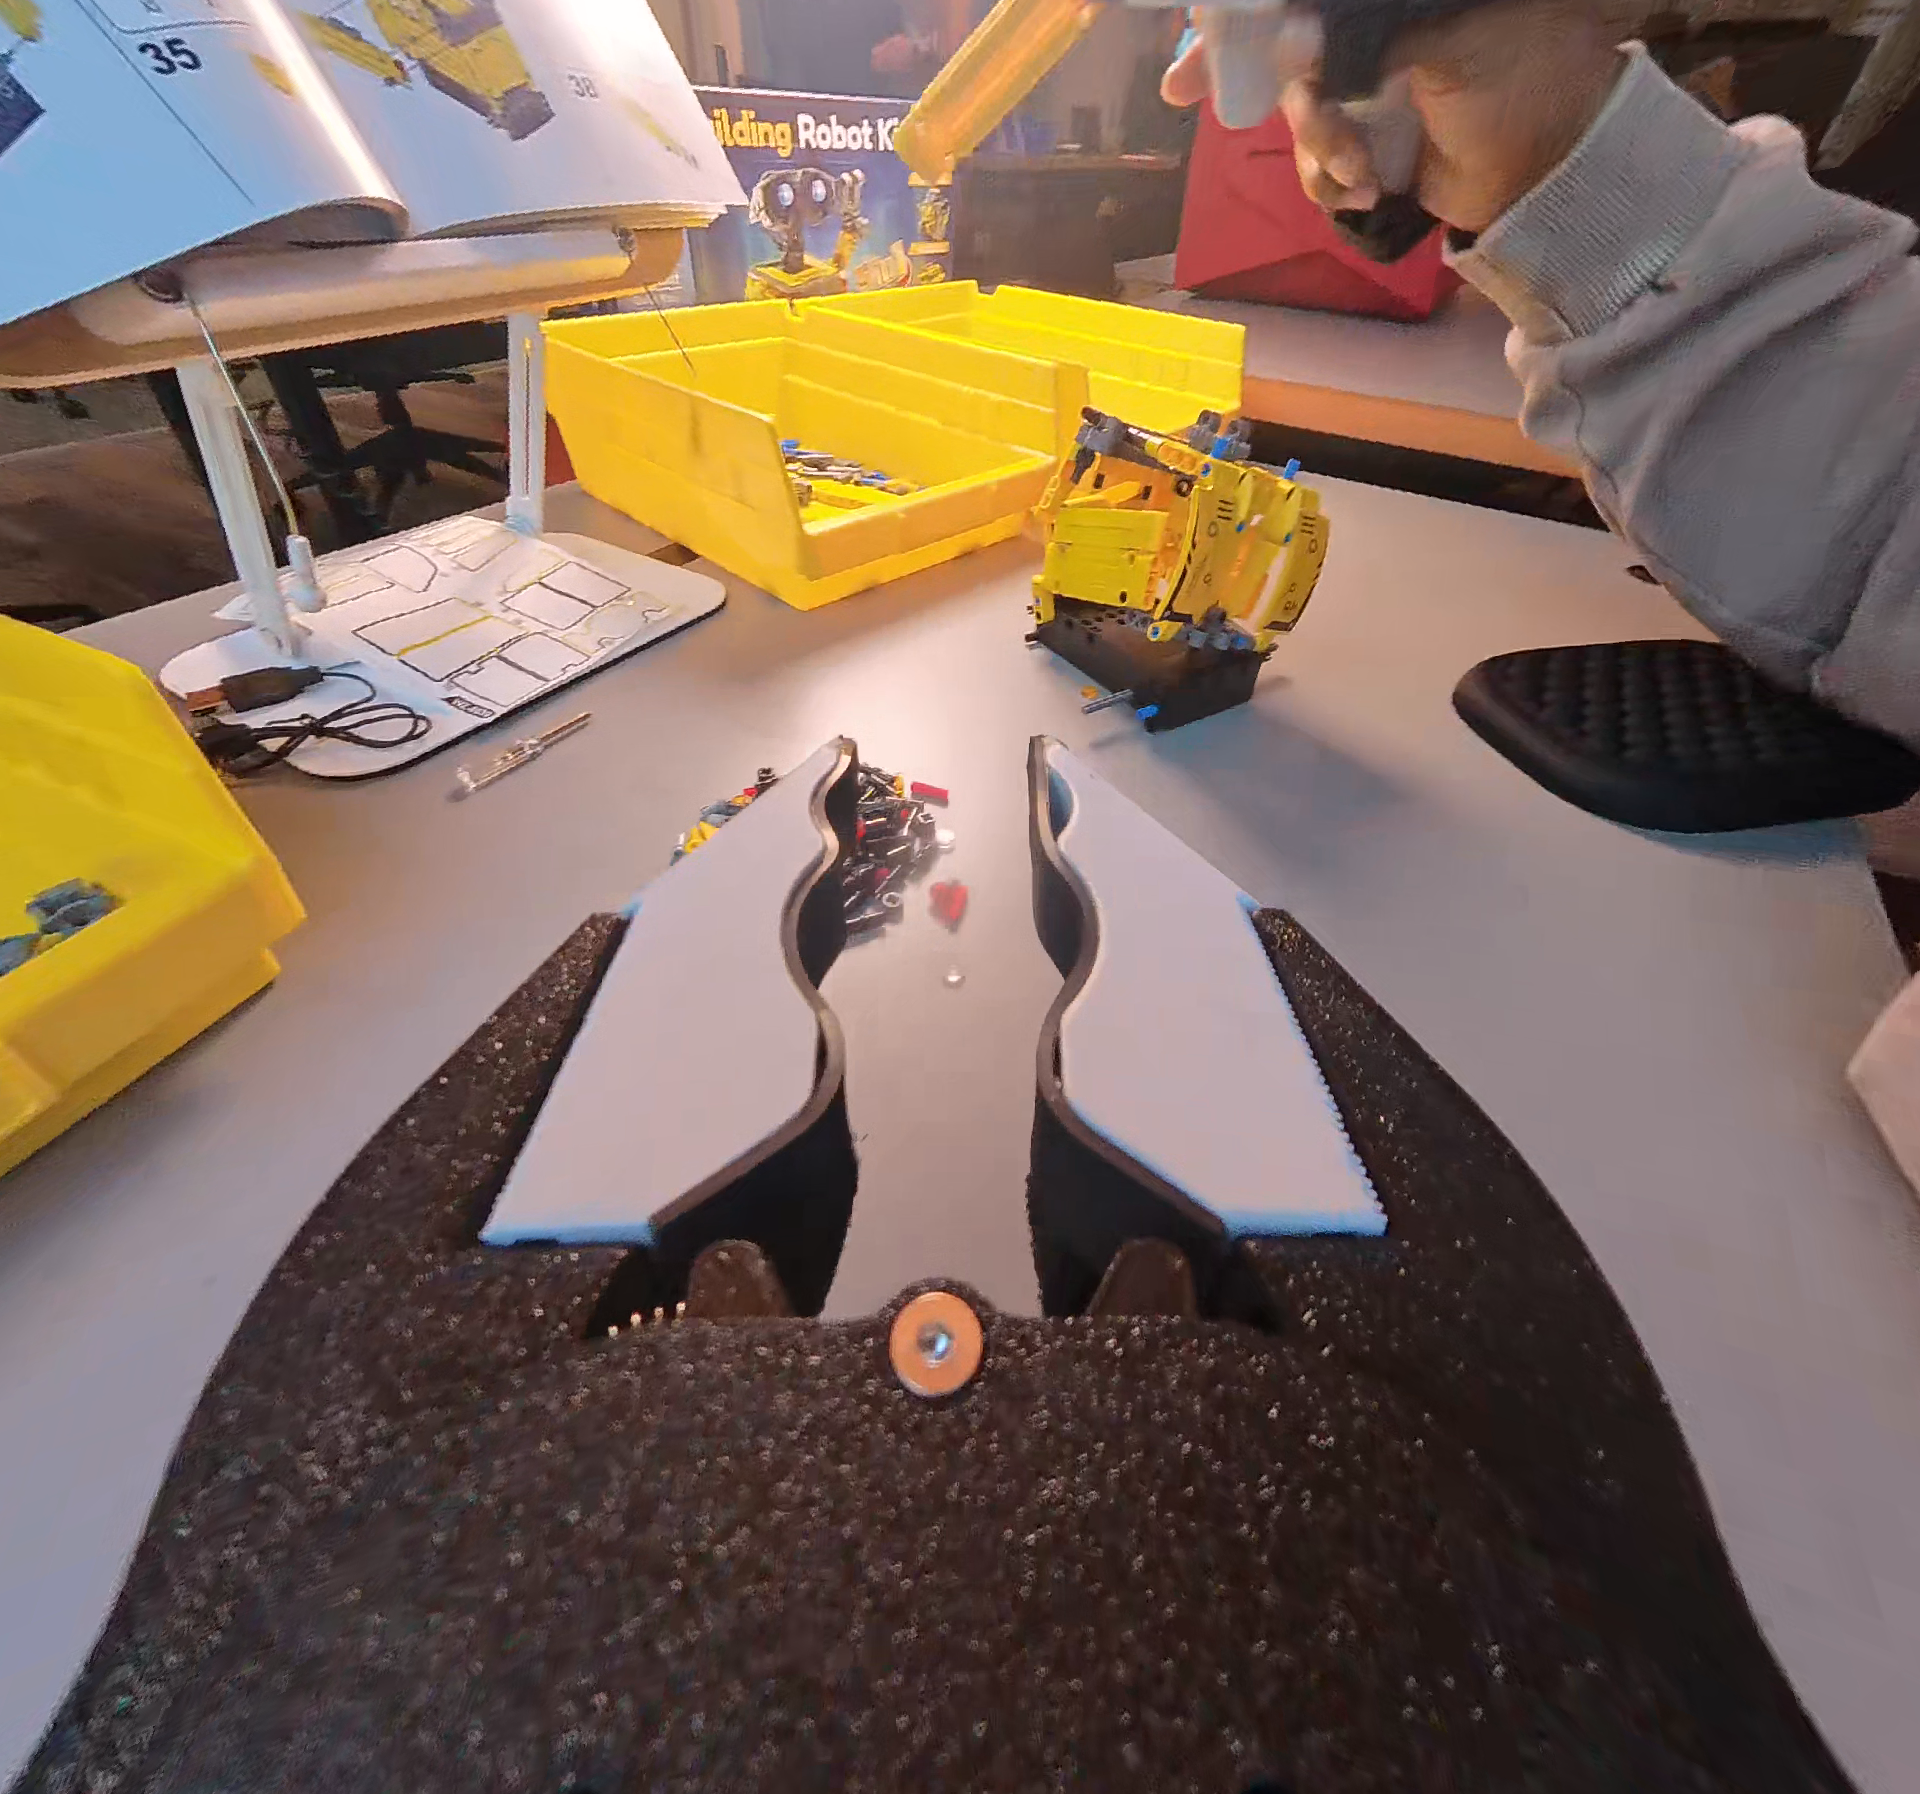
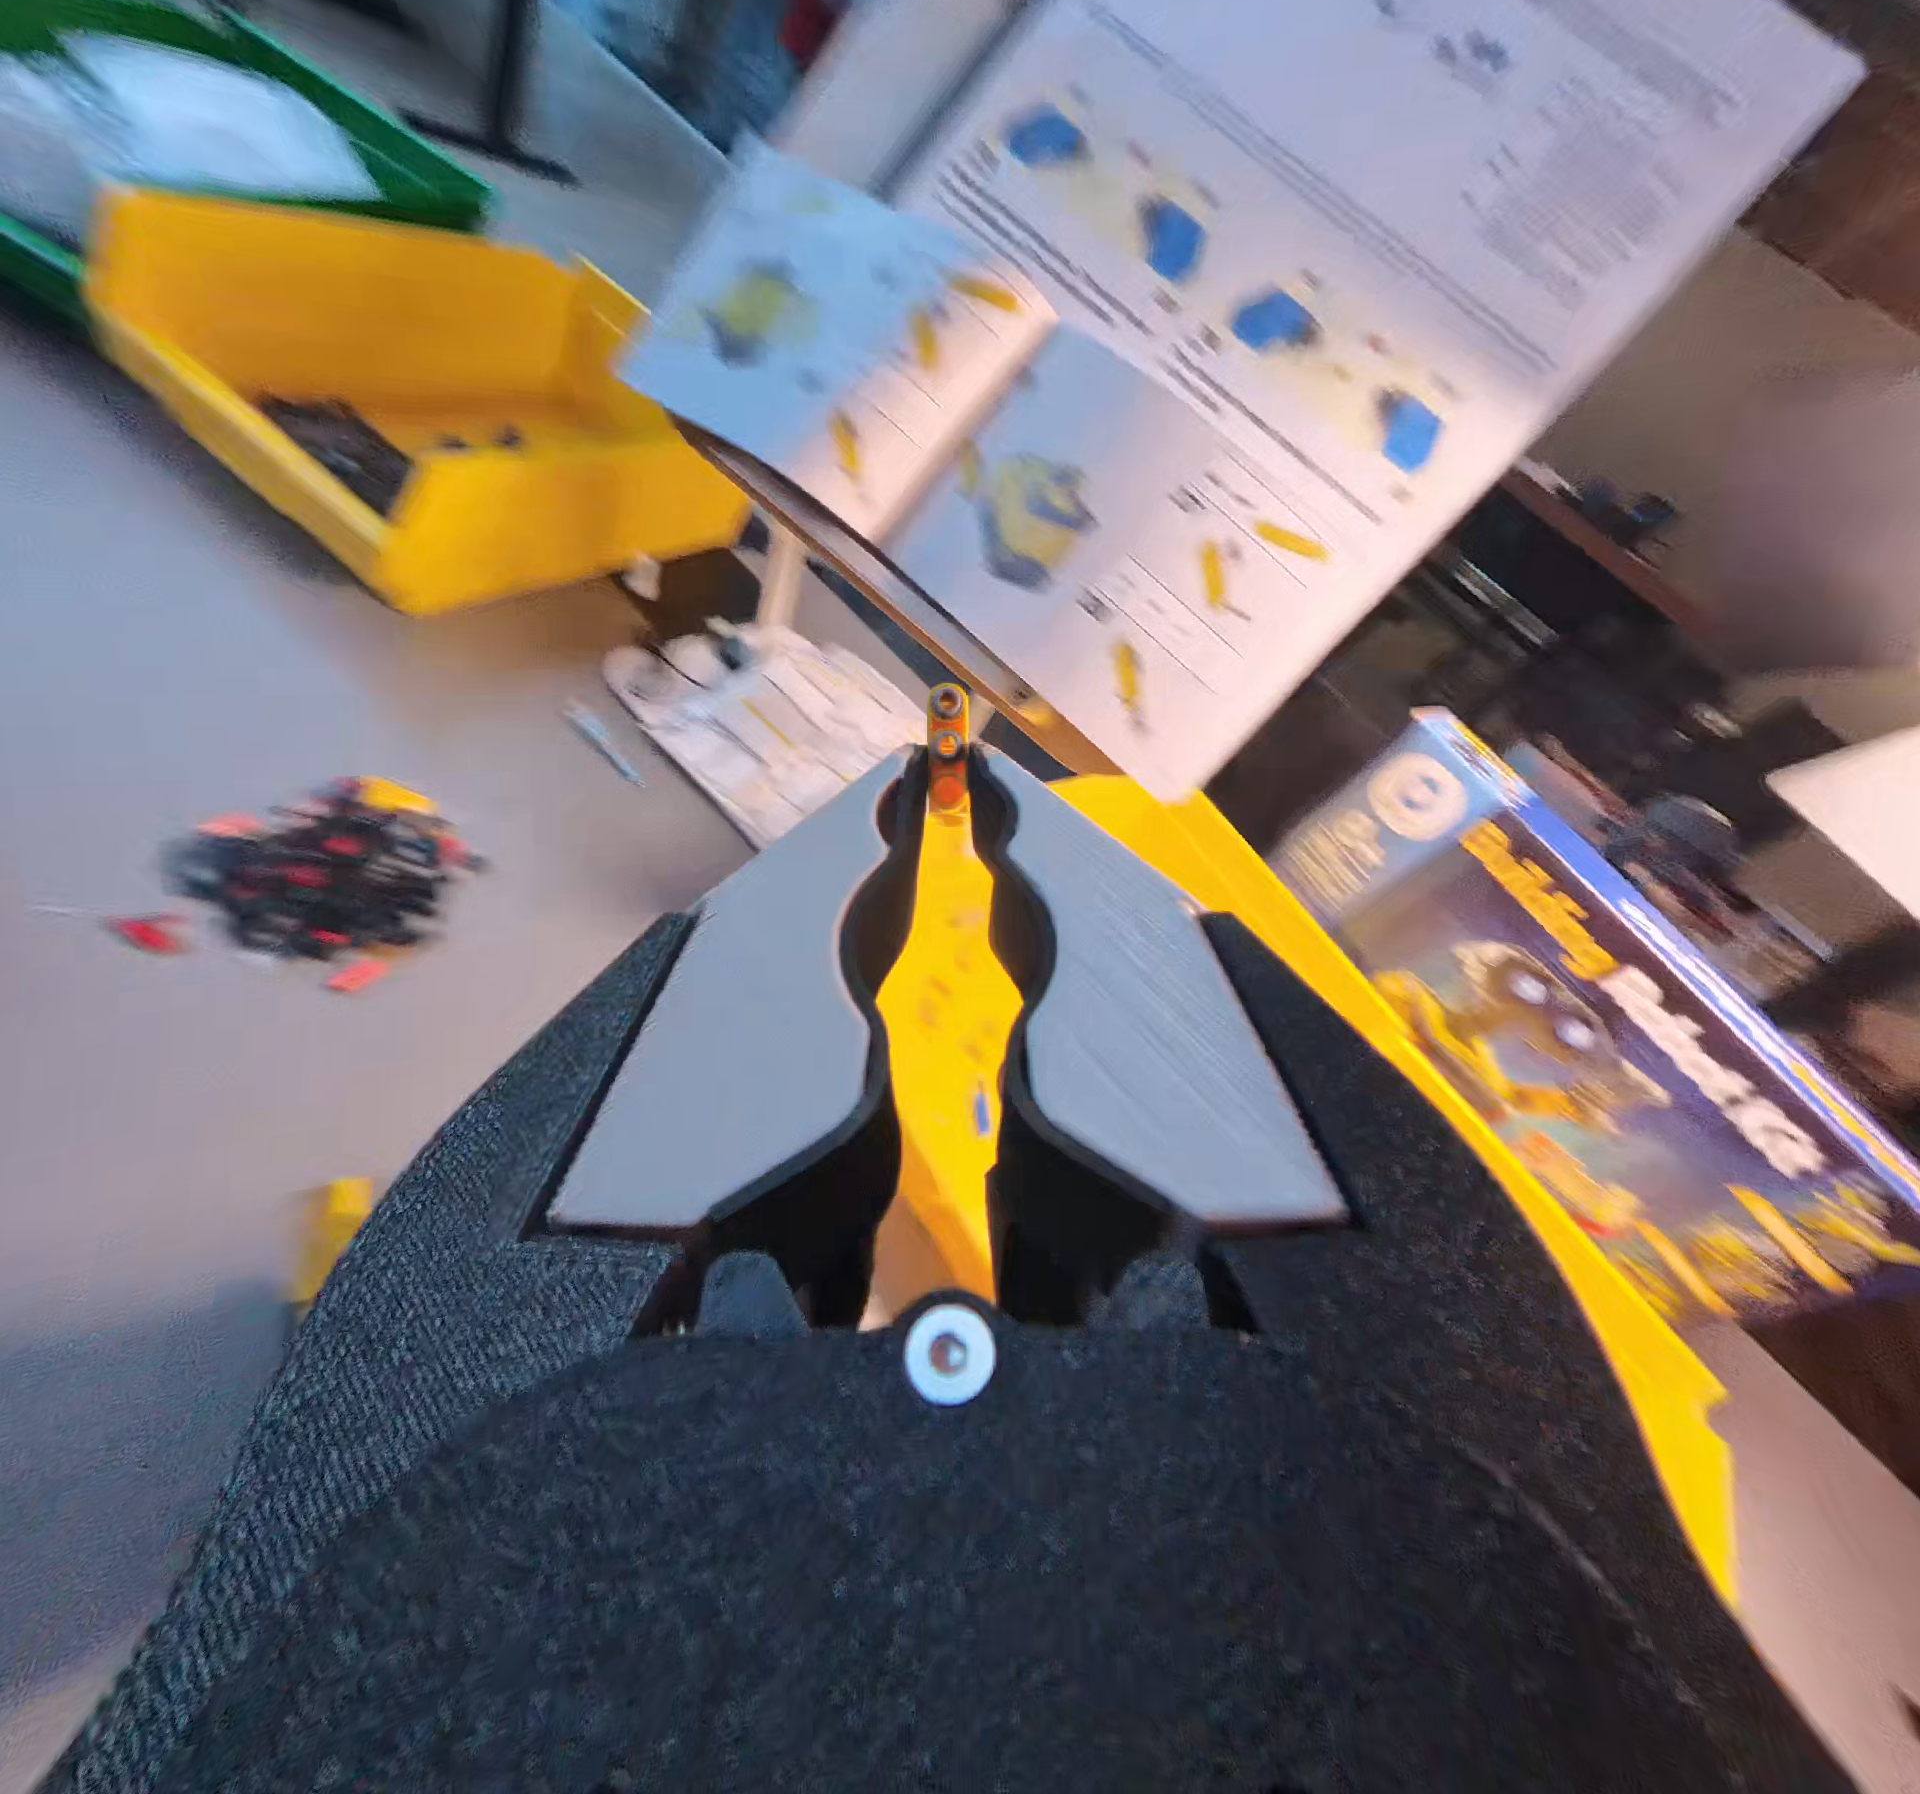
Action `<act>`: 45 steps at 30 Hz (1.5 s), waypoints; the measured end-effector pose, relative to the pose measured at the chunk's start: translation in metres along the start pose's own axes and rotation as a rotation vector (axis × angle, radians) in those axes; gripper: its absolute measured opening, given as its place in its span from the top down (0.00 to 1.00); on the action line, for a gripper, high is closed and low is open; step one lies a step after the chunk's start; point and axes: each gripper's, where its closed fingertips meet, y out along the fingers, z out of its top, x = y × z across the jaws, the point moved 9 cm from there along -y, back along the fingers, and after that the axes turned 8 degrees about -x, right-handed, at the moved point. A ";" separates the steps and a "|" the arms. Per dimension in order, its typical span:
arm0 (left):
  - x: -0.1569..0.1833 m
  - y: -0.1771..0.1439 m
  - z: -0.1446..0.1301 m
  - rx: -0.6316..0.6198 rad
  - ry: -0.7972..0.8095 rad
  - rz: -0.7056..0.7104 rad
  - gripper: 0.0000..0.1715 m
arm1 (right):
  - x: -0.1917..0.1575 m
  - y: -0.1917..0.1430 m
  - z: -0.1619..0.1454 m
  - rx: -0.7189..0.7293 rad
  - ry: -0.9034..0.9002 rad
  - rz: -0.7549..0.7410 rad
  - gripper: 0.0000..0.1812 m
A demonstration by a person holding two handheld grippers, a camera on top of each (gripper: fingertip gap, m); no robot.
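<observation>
Aloft, right gripper (image 2: 945,757) — jaws pinching yellow beam (image 2: 948,718)

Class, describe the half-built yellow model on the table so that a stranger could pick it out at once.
Start at the grey table, then find the row of yellow bins at its back. Just right of the open-fronted bin stands the half-built yellow model: unlike the bins, it is built from small bricks on a black base.

Long yellow beam (image 2: 948,745) in right tool (image 2: 945,757)
</observation>
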 end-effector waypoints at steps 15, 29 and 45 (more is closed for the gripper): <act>-0.008 0.006 -0.012 -0.085 0.017 0.083 0.79 | 0.043 0.176 -0.144 -0.796 -0.308 -0.082 0.89; -0.003 0.016 -0.022 -0.197 0.043 0.064 0.80 | -0.063 0.025 0.001 0.047 0.027 0.320 0.90; -0.005 0.103 -0.036 -0.601 0.210 -0.035 0.93 | -0.224 0.045 -0.067 -0.101 0.069 0.683 0.90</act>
